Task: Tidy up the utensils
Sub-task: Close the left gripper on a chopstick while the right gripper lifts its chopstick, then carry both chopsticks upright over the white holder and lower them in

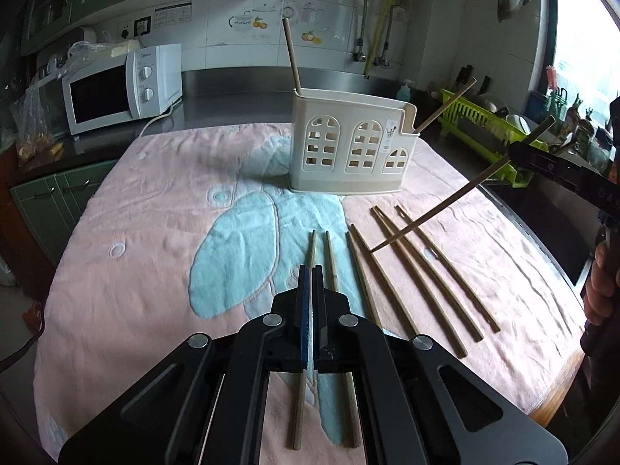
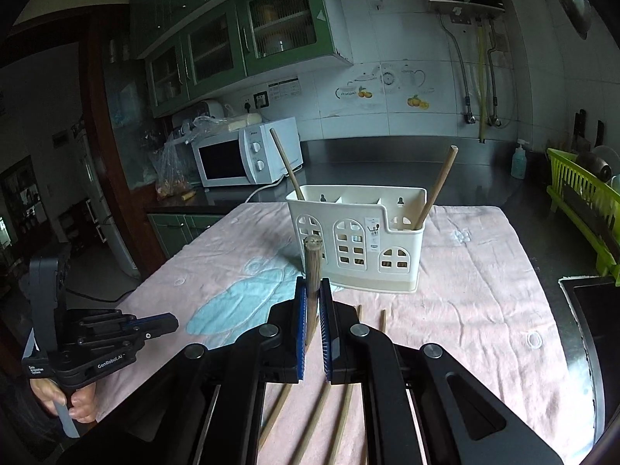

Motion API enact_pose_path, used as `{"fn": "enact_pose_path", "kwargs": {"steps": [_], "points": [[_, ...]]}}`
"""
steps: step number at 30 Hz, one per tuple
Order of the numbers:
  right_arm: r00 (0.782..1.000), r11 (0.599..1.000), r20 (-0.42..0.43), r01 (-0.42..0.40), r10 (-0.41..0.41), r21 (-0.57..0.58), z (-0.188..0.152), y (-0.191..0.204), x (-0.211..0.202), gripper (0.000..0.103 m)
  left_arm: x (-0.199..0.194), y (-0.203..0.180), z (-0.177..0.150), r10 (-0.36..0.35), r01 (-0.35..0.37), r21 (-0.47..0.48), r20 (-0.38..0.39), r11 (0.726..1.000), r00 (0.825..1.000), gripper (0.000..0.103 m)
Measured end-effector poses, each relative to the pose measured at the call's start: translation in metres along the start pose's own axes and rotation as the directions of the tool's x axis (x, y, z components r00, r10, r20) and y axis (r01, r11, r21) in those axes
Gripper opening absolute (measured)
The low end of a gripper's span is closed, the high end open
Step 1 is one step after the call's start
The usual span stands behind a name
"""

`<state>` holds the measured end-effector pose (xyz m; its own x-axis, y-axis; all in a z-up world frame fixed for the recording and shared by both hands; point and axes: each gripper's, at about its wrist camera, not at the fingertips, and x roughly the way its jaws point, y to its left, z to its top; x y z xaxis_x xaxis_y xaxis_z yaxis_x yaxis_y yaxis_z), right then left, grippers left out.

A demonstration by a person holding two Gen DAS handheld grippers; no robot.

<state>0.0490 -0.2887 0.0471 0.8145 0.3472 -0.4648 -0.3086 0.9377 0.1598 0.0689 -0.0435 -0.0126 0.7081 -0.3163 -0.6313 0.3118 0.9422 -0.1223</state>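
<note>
Standing near the far edge of the pink towel (image 1: 155, 209) is a cream utensil holder (image 1: 348, 147) with little window holes. One chopstick (image 1: 291, 58) leans out of its left end, and another chopstick (image 1: 445, 106) leans out of its right end.

On the near side of the holder, the right gripper (image 2: 313, 294) pinches one wooden chopstick (image 2: 312, 271) between its blue pads. In the left wrist view this held stick (image 1: 445, 209) slants in the air, and its thin tip hangs above the sticks that lie on the towel. A hand (image 1: 598, 290) holds this gripper from the right side.

The left gripper (image 1: 311, 283) is on the near side of the holder too, more to the left. Its jaws are pressed together, and a stick (image 1: 306, 310) runs right under them. Whether the pads grip that stick cannot be told. Another hand (image 2: 66, 399) holds this gripper.

More loose chopsticks (image 1: 410, 271) lie in a row on the towel, on the near side of the holder. A white microwave (image 1: 120, 89) sits on the dark counter, far off to the left of the holder. A green dish rack (image 1: 488, 124) stands to the right of it.
</note>
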Motion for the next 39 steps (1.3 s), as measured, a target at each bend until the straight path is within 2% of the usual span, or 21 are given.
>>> {"fn": "enact_pose_path", "kwargs": {"steps": [4, 12, 16, 23, 29, 34, 39], "points": [[1.0, 1.0, 0.004, -0.005, 0.005, -0.001, 0.002, 0.002, 0.002, 0.007, 0.003, 0.002, -0.013, -0.03, 0.031, 0.006, -0.054, 1.0, 0.998, 0.001], [1.0, 1.0, 0.013, -0.007, 0.007, -0.016, 0.007, 0.004, 0.002, 0.007, 0.017, 0.001, -0.054, -0.019, 0.025, 0.028, -0.176, 0.999, 0.984, 0.004], [1.0, 1.0, 0.012, -0.009, 0.009, -0.015, 0.007, 0.004, 0.001, 0.007, 0.026, -0.001, -0.065, -0.012, 0.017, 0.025, -0.203, 1.0, 0.979, 0.02], [1.0, 1.0, 0.008, -0.006, 0.006, -0.014, 0.005, 0.005, 0.0, 0.007, 0.037, 0.005, -0.073, 0.001, 0.003, 0.016, -0.231, 1.0, 0.973, 0.019], [1.0, 1.0, 0.005, -0.007, 0.007, -0.011, 0.004, 0.004, 0.0, 0.007, 0.037, 0.004, -0.076, 0.012, -0.007, 0.027, -0.223, 1.0, 0.975, 0.019], [1.0, 1.0, 0.007, -0.008, 0.008, -0.006, 0.003, 0.003, 0.0, 0.007, 0.036, -0.005, -0.077, 0.077, -0.057, 0.1, -0.211, 0.993, 0.975, 0.005], [1.0, 1.0, 0.015, -0.006, 0.007, -0.008, 0.003, 0.002, -0.002, 0.007, 0.027, 0.001, -0.068, 0.052, -0.039, 0.069, -0.192, 0.997, 0.98, 0.005]]}}
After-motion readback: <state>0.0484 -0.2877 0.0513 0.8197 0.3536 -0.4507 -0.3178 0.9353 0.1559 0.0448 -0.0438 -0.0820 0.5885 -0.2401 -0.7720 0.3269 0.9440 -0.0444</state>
